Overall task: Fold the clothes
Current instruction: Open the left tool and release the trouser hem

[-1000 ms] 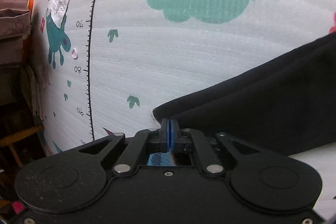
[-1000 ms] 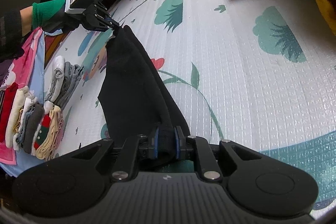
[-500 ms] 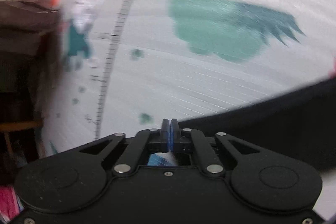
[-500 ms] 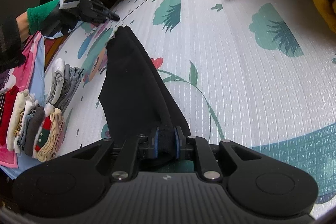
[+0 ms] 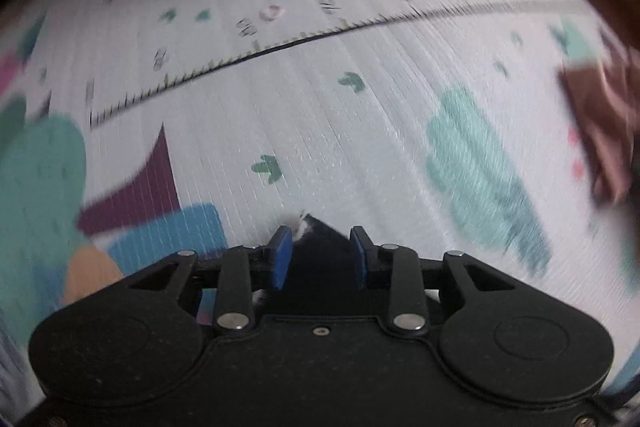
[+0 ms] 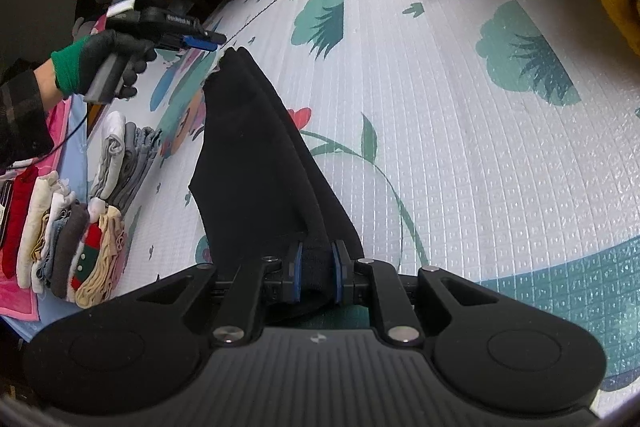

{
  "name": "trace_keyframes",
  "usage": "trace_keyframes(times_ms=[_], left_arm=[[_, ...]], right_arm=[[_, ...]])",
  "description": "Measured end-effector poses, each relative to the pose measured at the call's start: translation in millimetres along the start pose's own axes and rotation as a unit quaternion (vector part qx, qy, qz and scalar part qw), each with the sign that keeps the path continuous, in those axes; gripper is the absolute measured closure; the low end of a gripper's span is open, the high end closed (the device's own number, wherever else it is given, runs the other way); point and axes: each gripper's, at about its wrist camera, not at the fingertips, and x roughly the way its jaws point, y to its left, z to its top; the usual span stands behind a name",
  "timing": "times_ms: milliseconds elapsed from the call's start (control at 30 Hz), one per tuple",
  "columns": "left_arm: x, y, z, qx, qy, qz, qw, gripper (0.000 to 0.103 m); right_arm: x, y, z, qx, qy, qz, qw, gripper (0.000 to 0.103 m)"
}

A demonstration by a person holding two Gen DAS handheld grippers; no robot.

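Gaping left tongs (image 6: 208,41) above black garment (image 6: 256,163)

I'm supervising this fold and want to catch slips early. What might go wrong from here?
The left gripper is open around only the tip of the long black folded garment; closing now may miss it. The right gripper clamps the other end, so pulling could undo the fold.

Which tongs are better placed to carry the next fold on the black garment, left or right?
Right, probably. The right tongs are shut on the black garment; the left tongs are open beside its far corner, gripping nothing.
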Motion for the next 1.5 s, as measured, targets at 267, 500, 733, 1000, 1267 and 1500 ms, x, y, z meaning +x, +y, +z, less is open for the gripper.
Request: trace_keyframes(times_ms=[267,500,733,1000,1267,1500], left_arm=[[19,-20,10,-0.072,0.046,0.043,0.9955,0.072],[25,-14,7,-0.157,0.016,0.093,0.9831,0.065],[34,-11,3,-0.176,0.013,0.108,0.9784,0.07],[37,-12,-3,-0.164,0.002,0.122,0.9788,0.095],[1,0,-24,-0.213,-0.069,0.076,0.9718,0.101],[-10,-7,-18,-0.212,-0.088,0.065,0.9712,0.101]], right_arm=[[2,0,1,-0.002,0.002,-0.001,1.0,0.086],[1,1,1,-0.004,0.003,0.0,1.0,0.086],[1,0,0,-0.005,0.004,0.002,1.0,0.086],[0,2,0,-0.006,0.003,0.001,1.0,0.086],[1,2,-1,-0.007,0.001,0.001,1.0,0.086],[1,3,-3,-0.014,-0.002,-0.003,1.0,0.086]])
